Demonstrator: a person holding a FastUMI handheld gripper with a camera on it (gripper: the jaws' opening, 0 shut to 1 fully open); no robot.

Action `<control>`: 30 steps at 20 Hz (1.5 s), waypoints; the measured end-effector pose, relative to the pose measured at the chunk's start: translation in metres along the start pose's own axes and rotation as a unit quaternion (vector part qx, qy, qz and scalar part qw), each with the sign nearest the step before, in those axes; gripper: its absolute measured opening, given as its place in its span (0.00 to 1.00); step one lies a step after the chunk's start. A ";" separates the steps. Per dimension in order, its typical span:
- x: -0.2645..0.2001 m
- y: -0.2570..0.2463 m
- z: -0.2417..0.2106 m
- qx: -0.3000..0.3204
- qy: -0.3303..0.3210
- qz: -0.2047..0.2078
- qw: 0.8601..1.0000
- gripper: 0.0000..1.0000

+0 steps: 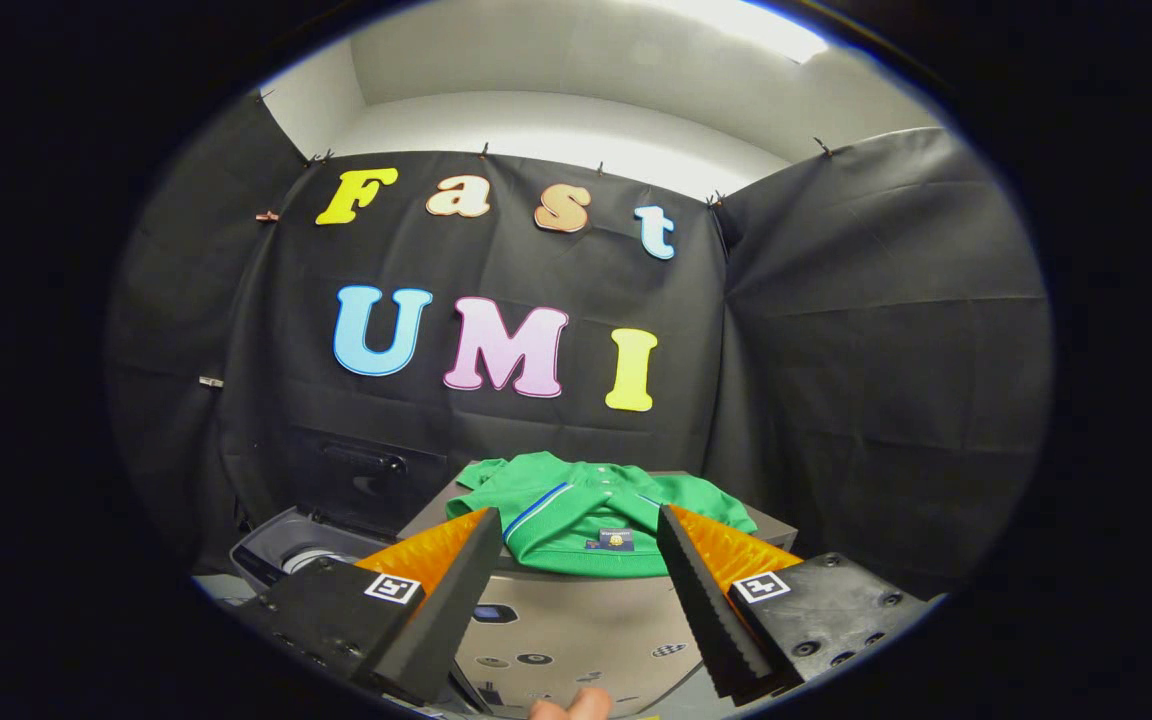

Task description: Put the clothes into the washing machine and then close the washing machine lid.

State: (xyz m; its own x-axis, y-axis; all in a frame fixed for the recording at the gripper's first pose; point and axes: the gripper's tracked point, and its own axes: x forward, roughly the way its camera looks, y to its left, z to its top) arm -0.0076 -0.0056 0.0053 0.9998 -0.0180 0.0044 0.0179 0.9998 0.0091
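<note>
A folded green shirt (591, 515) with a blue-and-white stripe and a small badge lies on top of a grey box-like stand (576, 620), just ahead of my fingers. My gripper (576, 520) is open, its two fingers spread wide to either side of the shirt's near edge, touching nothing. To the left of the stand and lower down sits the washing machine (281, 555), its lid (361, 470) raised against the black cloth and its round drum opening partly showing behind my left finger (436, 590).
Black cloth walls close the booth behind and to the right. A person's fingertip (571, 708) shows below the stand's front face, between my fingers. The stand's front carries a few small round marks.
</note>
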 end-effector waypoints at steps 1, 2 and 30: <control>-0.001 0.001 0.001 0.000 -0.001 0.000 1.000 0.97; -0.002 0.001 0.001 0.001 0.000 0.001 1.000 0.97; 0.170 -0.023 0.006 0.097 0.161 -0.107 0.976 0.98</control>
State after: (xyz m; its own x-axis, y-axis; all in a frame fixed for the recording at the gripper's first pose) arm 0.1624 -0.0314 0.0114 0.9236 -0.1914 -0.3321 0.2568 0.9522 0.1655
